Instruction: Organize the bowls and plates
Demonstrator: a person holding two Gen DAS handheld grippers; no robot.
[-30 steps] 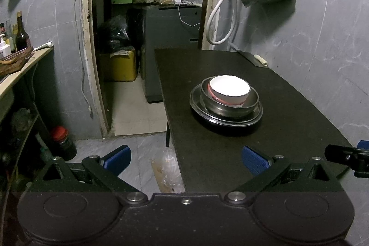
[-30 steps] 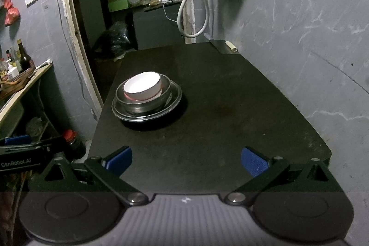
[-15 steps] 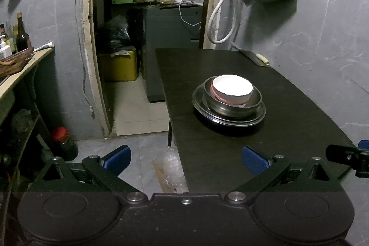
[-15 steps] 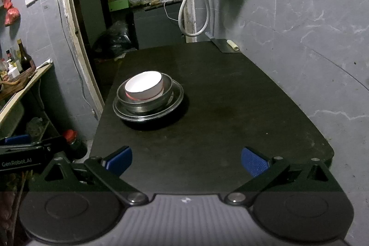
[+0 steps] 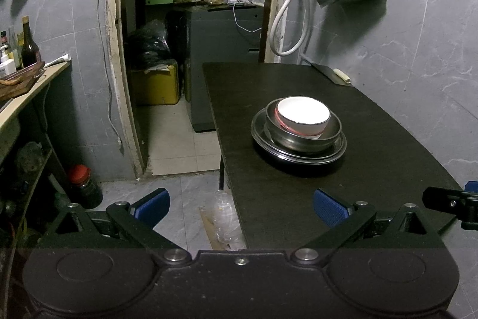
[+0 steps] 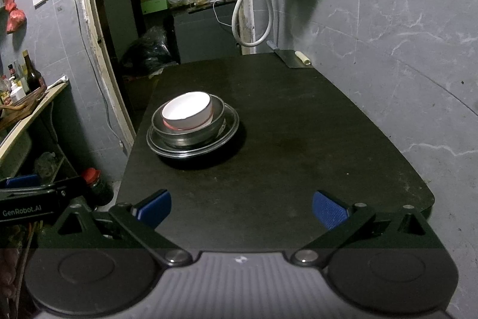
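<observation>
A white bowl (image 5: 302,116) with a red band sits inside a steel bowl (image 5: 301,137), which stands on a steel plate (image 5: 298,155) on the black table (image 5: 373,154). The same stack shows in the right wrist view: white bowl (image 6: 187,110), steel bowl (image 6: 188,136), plate (image 6: 230,130). My left gripper (image 5: 240,207) is open and empty, held back from the table's near left corner. My right gripper (image 6: 241,208) is open and empty over the table's near edge (image 6: 269,229). The stack lies well ahead of both.
A cleaver (image 6: 294,58) lies at the table's far right corner. A doorway (image 5: 185,50) opens to a storage room. A counter with bottles (image 5: 27,50) stands at left. A red-capped jar (image 5: 83,184) sits on the floor. A grey wall (image 6: 403,50) runs along the table's right side.
Both grippers have drawn back slightly from the stack and drifted a little; the stack has not moved. Both jaws stay open.
</observation>
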